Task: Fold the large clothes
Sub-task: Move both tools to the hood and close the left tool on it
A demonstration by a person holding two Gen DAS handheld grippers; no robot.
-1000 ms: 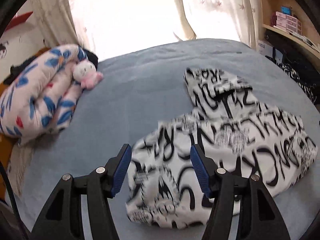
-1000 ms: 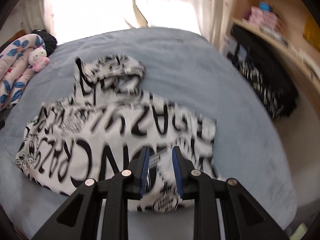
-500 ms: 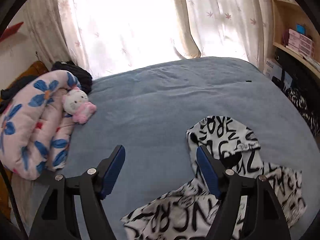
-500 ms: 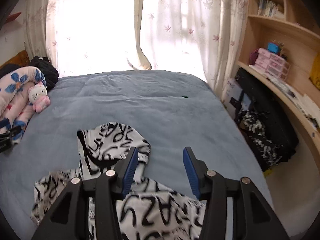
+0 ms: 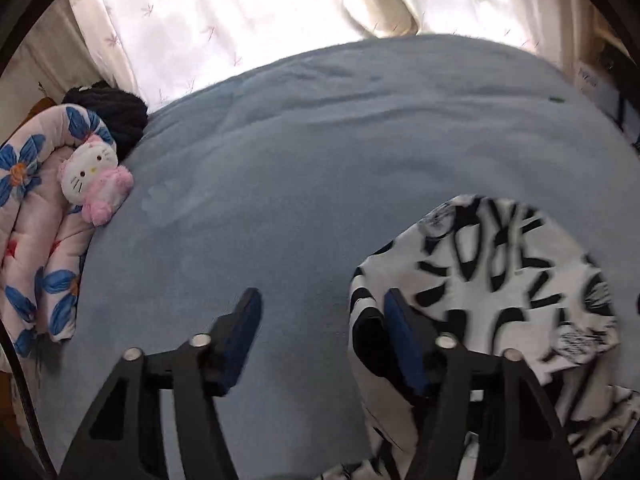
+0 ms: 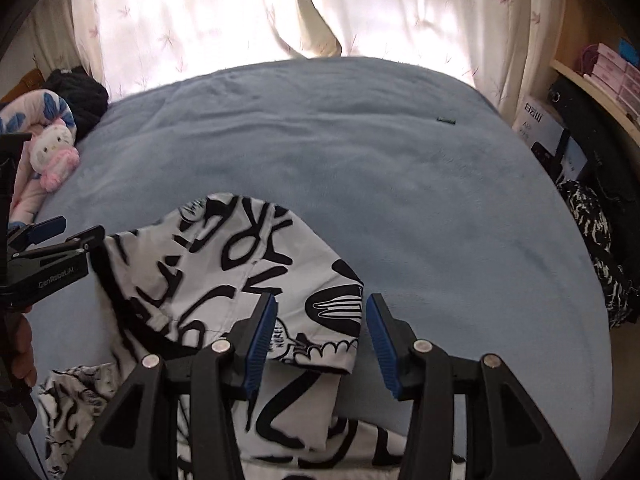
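Note:
A white hoodie with black graffiti lettering (image 6: pixel 248 272) lies on the blue bedspread (image 6: pixel 360 168); its hood points toward the window. It also shows at the right of the left wrist view (image 5: pixel 500 280). My left gripper (image 5: pixel 322 324) is open and empty, with its right finger at the hood's left edge. It shows from the side in the right wrist view (image 6: pixel 60 240). My right gripper (image 6: pixel 320 332) is open and empty over the hood's right corner.
A floral quilt roll (image 5: pixel 36 208) with a Hello Kitty plush (image 5: pixel 94 178) and a dark bundle (image 5: pixel 112 112) lie at the bed's left edge. Curtains (image 6: pixel 240 12) hang behind. Shelves and black-and-white clothing (image 6: pixel 596 236) stand at the right.
Both grippers have moved up from the hoodie's body toward the hood. The right gripper, nearly shut a second ago, has opened. The left has stayed open.

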